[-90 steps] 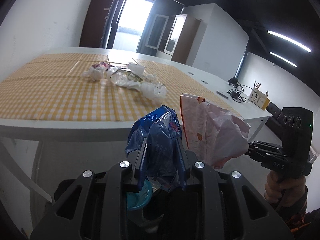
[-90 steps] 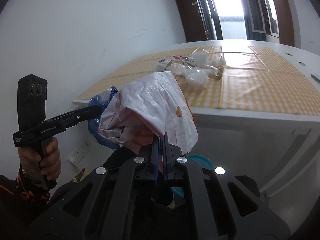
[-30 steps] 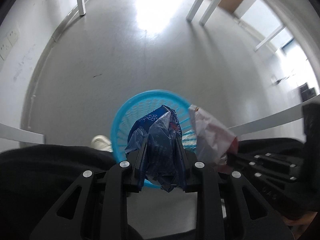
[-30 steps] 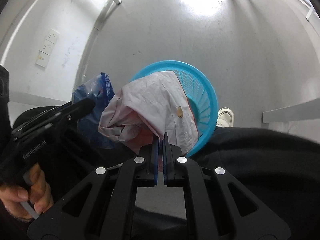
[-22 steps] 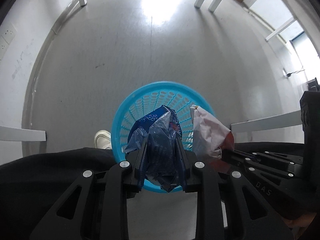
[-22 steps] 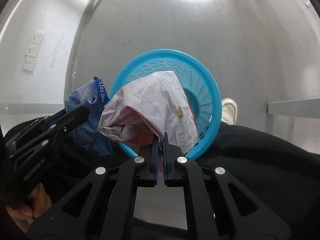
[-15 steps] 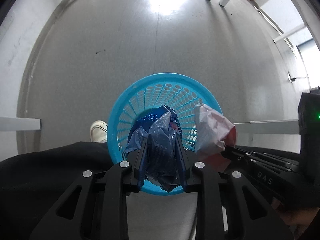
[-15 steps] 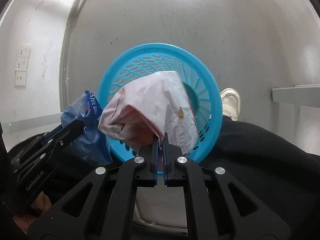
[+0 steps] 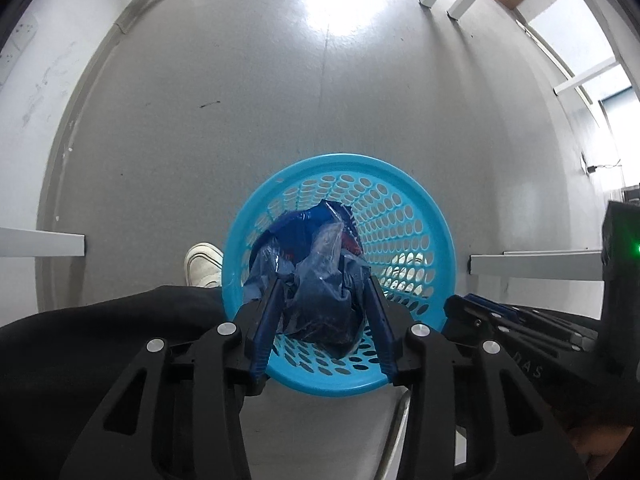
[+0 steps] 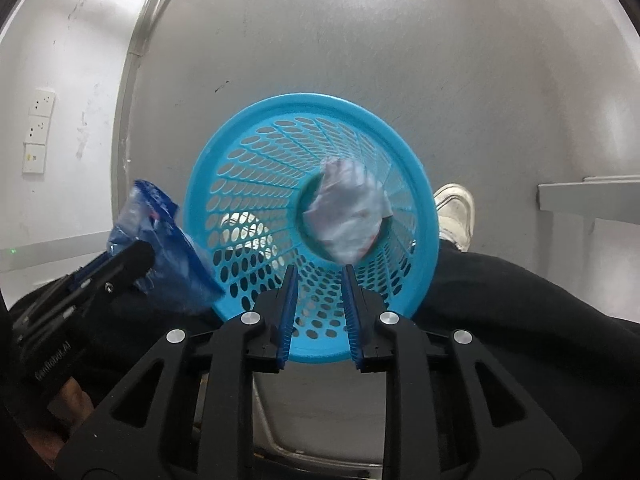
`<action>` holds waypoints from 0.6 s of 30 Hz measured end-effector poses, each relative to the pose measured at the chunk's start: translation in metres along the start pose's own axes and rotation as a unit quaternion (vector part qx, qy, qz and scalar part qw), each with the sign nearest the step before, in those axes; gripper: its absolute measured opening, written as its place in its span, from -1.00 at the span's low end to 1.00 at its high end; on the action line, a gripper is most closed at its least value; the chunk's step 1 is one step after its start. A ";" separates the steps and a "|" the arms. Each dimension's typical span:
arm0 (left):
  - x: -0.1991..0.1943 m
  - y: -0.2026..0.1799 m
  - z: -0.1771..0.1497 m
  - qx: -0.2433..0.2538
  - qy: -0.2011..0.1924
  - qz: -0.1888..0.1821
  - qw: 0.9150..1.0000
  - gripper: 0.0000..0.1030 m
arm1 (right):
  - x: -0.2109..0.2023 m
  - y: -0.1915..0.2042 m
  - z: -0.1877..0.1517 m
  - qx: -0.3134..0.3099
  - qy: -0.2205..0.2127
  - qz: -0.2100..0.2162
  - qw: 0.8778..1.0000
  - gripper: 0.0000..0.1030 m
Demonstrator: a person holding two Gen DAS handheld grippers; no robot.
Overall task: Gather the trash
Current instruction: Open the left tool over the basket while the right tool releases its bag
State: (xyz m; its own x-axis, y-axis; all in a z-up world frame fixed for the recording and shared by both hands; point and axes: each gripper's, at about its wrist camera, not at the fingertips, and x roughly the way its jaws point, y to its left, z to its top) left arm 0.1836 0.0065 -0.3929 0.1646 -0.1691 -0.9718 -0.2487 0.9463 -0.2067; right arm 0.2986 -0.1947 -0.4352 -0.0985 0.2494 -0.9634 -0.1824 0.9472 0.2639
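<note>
A blue perforated basket [image 9: 416, 216] [image 10: 248, 152] stands on the grey floor right below both grippers. My left gripper [image 9: 322, 288] points down into it, and its jaws are opening. The crumpled blue plastic bag [image 9: 316, 280] still hangs loosely between its fingers, and appears blurred at that gripper's tip [image 10: 160, 240] in the right wrist view. My right gripper [image 10: 318, 276] has its jaws opening with nothing between them. The pink-white paper wrapper [image 10: 344, 216] is blurred, falling inside the basket. The right gripper's tip [image 9: 460, 304] shows beside the basket rim.
A person's white shoe [image 9: 202, 258] [image 10: 456, 212] and dark trouser legs [image 9: 100, 344] flank the basket. White table bars [image 9: 40, 242] [image 10: 588, 196] run at both sides. Wall sockets [image 10: 38, 136] sit on the left wall.
Both grippers sank toward the basket. The right jaws parted and the paper wrapper dropped into the basket. The left jaws widened around the blue bag.
</note>
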 end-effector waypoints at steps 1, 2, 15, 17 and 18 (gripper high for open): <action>-0.001 -0.001 -0.001 0.000 -0.002 0.000 1.000 -0.17 | -0.003 0.002 -0.003 -0.005 -0.003 -0.002 1.000 -0.58; -0.003 -0.002 -0.003 0.001 -0.004 -0.001 1.000 -0.15 | -0.007 0.004 -0.006 -0.010 -0.008 -0.006 1.000 -0.58; -0.030 -0.006 -0.021 0.024 -0.039 -0.010 0.999 0.30 | -0.064 0.017 -0.039 -0.035 -0.075 -0.022 0.996 -0.41; -0.042 -0.009 -0.030 0.037 -0.048 -0.015 0.998 0.30 | -0.075 0.019 -0.047 -0.039 -0.089 -0.020 0.995 -0.38; -0.048 -0.010 -0.035 0.041 -0.053 -0.017 0.998 0.30 | -0.081 0.021 -0.053 -0.043 -0.096 -0.019 0.994 -0.36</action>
State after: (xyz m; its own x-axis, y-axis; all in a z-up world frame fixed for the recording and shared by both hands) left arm 0.1453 -0.0043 -0.3486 0.2727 -0.1753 -0.9460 -0.1626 0.9607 -0.2250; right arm 0.2513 -0.2053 -0.3495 0.0964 0.2557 -0.9619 -0.2671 0.9376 0.2224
